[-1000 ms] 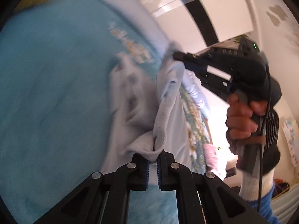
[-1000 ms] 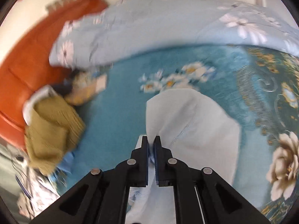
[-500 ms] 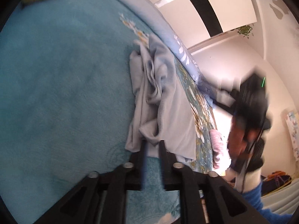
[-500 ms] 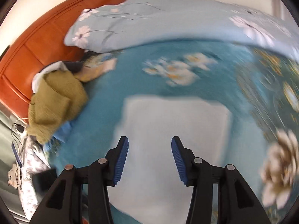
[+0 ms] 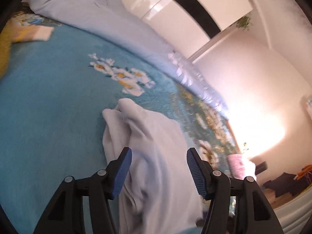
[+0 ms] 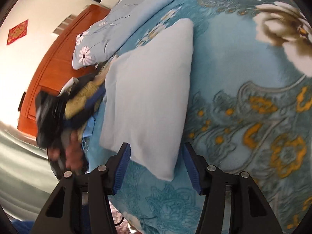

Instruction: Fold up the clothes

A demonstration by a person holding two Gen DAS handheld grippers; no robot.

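A pale blue garment (image 5: 156, 156) lies rumpled on the teal flowered bedspread (image 5: 48, 107). In the right wrist view the garment (image 6: 148, 97) looks like a smooth folded rectangle on the bedspread (image 6: 243, 97). My left gripper (image 5: 159, 172) is open and empty, its jaws wide apart just above the near part of the garment. My right gripper (image 6: 157, 168) is open and empty, its jaws on either side of the garment's near corner, not touching it. The left gripper with the hand holding it (image 6: 52, 120) shows blurred at the left of the right wrist view.
A light blue flowered duvet (image 5: 101, 19) is heaped along the far side of the bed. A mustard knit garment (image 6: 81, 101) and other clothes lie by the orange wooden headboard (image 6: 50, 64). A pink cloth (image 5: 237, 165) sits at the bed's far edge.
Both grippers let go of the pale blue garment and opened wide. The garment dropped flat onto the bedspread. Both grippers pulled back from it.
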